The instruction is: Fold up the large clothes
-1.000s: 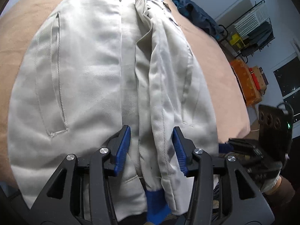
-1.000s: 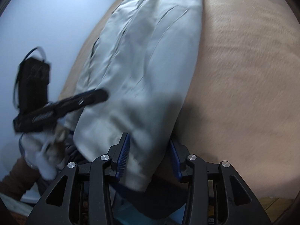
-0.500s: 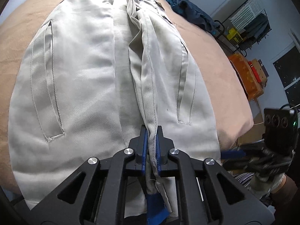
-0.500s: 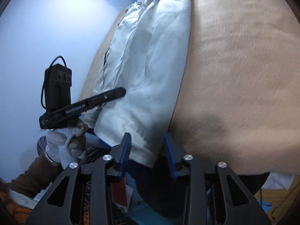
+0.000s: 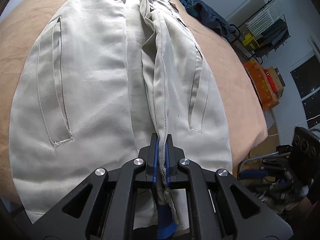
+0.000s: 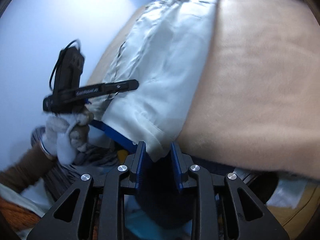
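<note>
While our left hand (image 6: 66, 132), in a pale glove, keeps its tool steady at the near edge of the tan blanket (image 5: 230, 64), our left gripper (image 5: 161, 158) is clamped tight on the raised front seam of the beige jacket (image 5: 90, 80), its blue pads pinching that ridge of cloth just above the hem. We see the jacket lying flat and lengthwise on the blanket, hem at the near edge, blue collar lining at the far end, a slanted welt pocket on either side of the pinched seam. A strip of blue lining hangs down below the hem between the tool's arms. Beyond the jacket, near the far right corner of the blanket, lies a heap of dark blue clothes (image 5: 206, 14); off the bed to the right stand a black rack (image 5: 266, 26) and an orange box (image 5: 260, 84).

Our right gripper (image 6: 158, 156) sits at the jacket's near right corner. Its jaws have just been narrowing and stand partly apart, with the hem corner between them; the view is blurred, and we cannot tell whether the pads press the cloth.
</note>
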Tool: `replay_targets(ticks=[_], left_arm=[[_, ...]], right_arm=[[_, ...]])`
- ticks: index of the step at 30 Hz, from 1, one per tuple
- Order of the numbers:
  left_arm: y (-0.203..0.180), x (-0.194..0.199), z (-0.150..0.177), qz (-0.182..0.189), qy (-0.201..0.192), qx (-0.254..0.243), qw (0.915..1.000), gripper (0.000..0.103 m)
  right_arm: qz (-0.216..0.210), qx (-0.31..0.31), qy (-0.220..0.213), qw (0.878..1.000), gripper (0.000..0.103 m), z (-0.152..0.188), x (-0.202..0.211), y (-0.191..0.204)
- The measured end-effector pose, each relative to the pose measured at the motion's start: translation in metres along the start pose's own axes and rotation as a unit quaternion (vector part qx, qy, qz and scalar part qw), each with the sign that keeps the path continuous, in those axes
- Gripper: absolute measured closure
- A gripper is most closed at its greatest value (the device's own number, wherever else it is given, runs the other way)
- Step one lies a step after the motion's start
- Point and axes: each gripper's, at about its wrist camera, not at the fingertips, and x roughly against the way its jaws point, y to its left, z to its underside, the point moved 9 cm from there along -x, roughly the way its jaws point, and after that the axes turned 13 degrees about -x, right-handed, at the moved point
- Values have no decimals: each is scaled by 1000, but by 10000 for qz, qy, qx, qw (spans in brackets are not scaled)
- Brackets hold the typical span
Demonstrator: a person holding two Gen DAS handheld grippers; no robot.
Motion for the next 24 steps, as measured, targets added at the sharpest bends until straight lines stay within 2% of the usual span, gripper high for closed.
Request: replay_targets(ticks=[3, 6, 8, 9, 11, 14, 16, 19, 21, 23, 24], left_arm=[[2, 2, 2, 4, 1, 8, 10000, 99], [2, 2, 2, -4, 2, -5, 10000, 99], [3, 2, 2, -11, 2, -18, 10000, 99], [4, 2, 3, -18, 2, -24, 10000, 99], [6, 3, 3, -15, 3, -24, 10000, 99], [5, 3, 3, -10, -5, -15, 10000, 99], [4, 3, 3, -7, -3, -14, 10000, 99], [4, 4, 4, 2, -3, -19, 10000, 99], [3, 4, 4, 15, -2, -5, 10000, 99], [2, 4, 4, 41, -5, 31, 10000, 100], [2, 4, 4, 48, -3, 42, 10000, 100]], right_arm=[[412, 705, 44, 9967, 78, 10, -10, 18], [967, 1320, -37, 9865, 78, 19, -22, 25], [1211, 1485, -151, 9814, 79, 18, -24, 23], [1343, 1536, -259, 9786, 90, 16, -24, 21], [1430, 1587, -324, 9764, 98, 14, -23, 18], [1332, 1593, -426, 9773, 101, 13, -17, 19], [1302, 1811, -361, 9741, 101, 20, -16, 26], [1600, 2304, -305, 9594, 103, 31, -19, 29], [1417, 2253, -111, 9639, 103, 36, -19, 27], [1156, 2051, -192, 9717, 102, 30, -9, 26], [979, 1813, -265, 9782, 98, 24, -1, 25]])
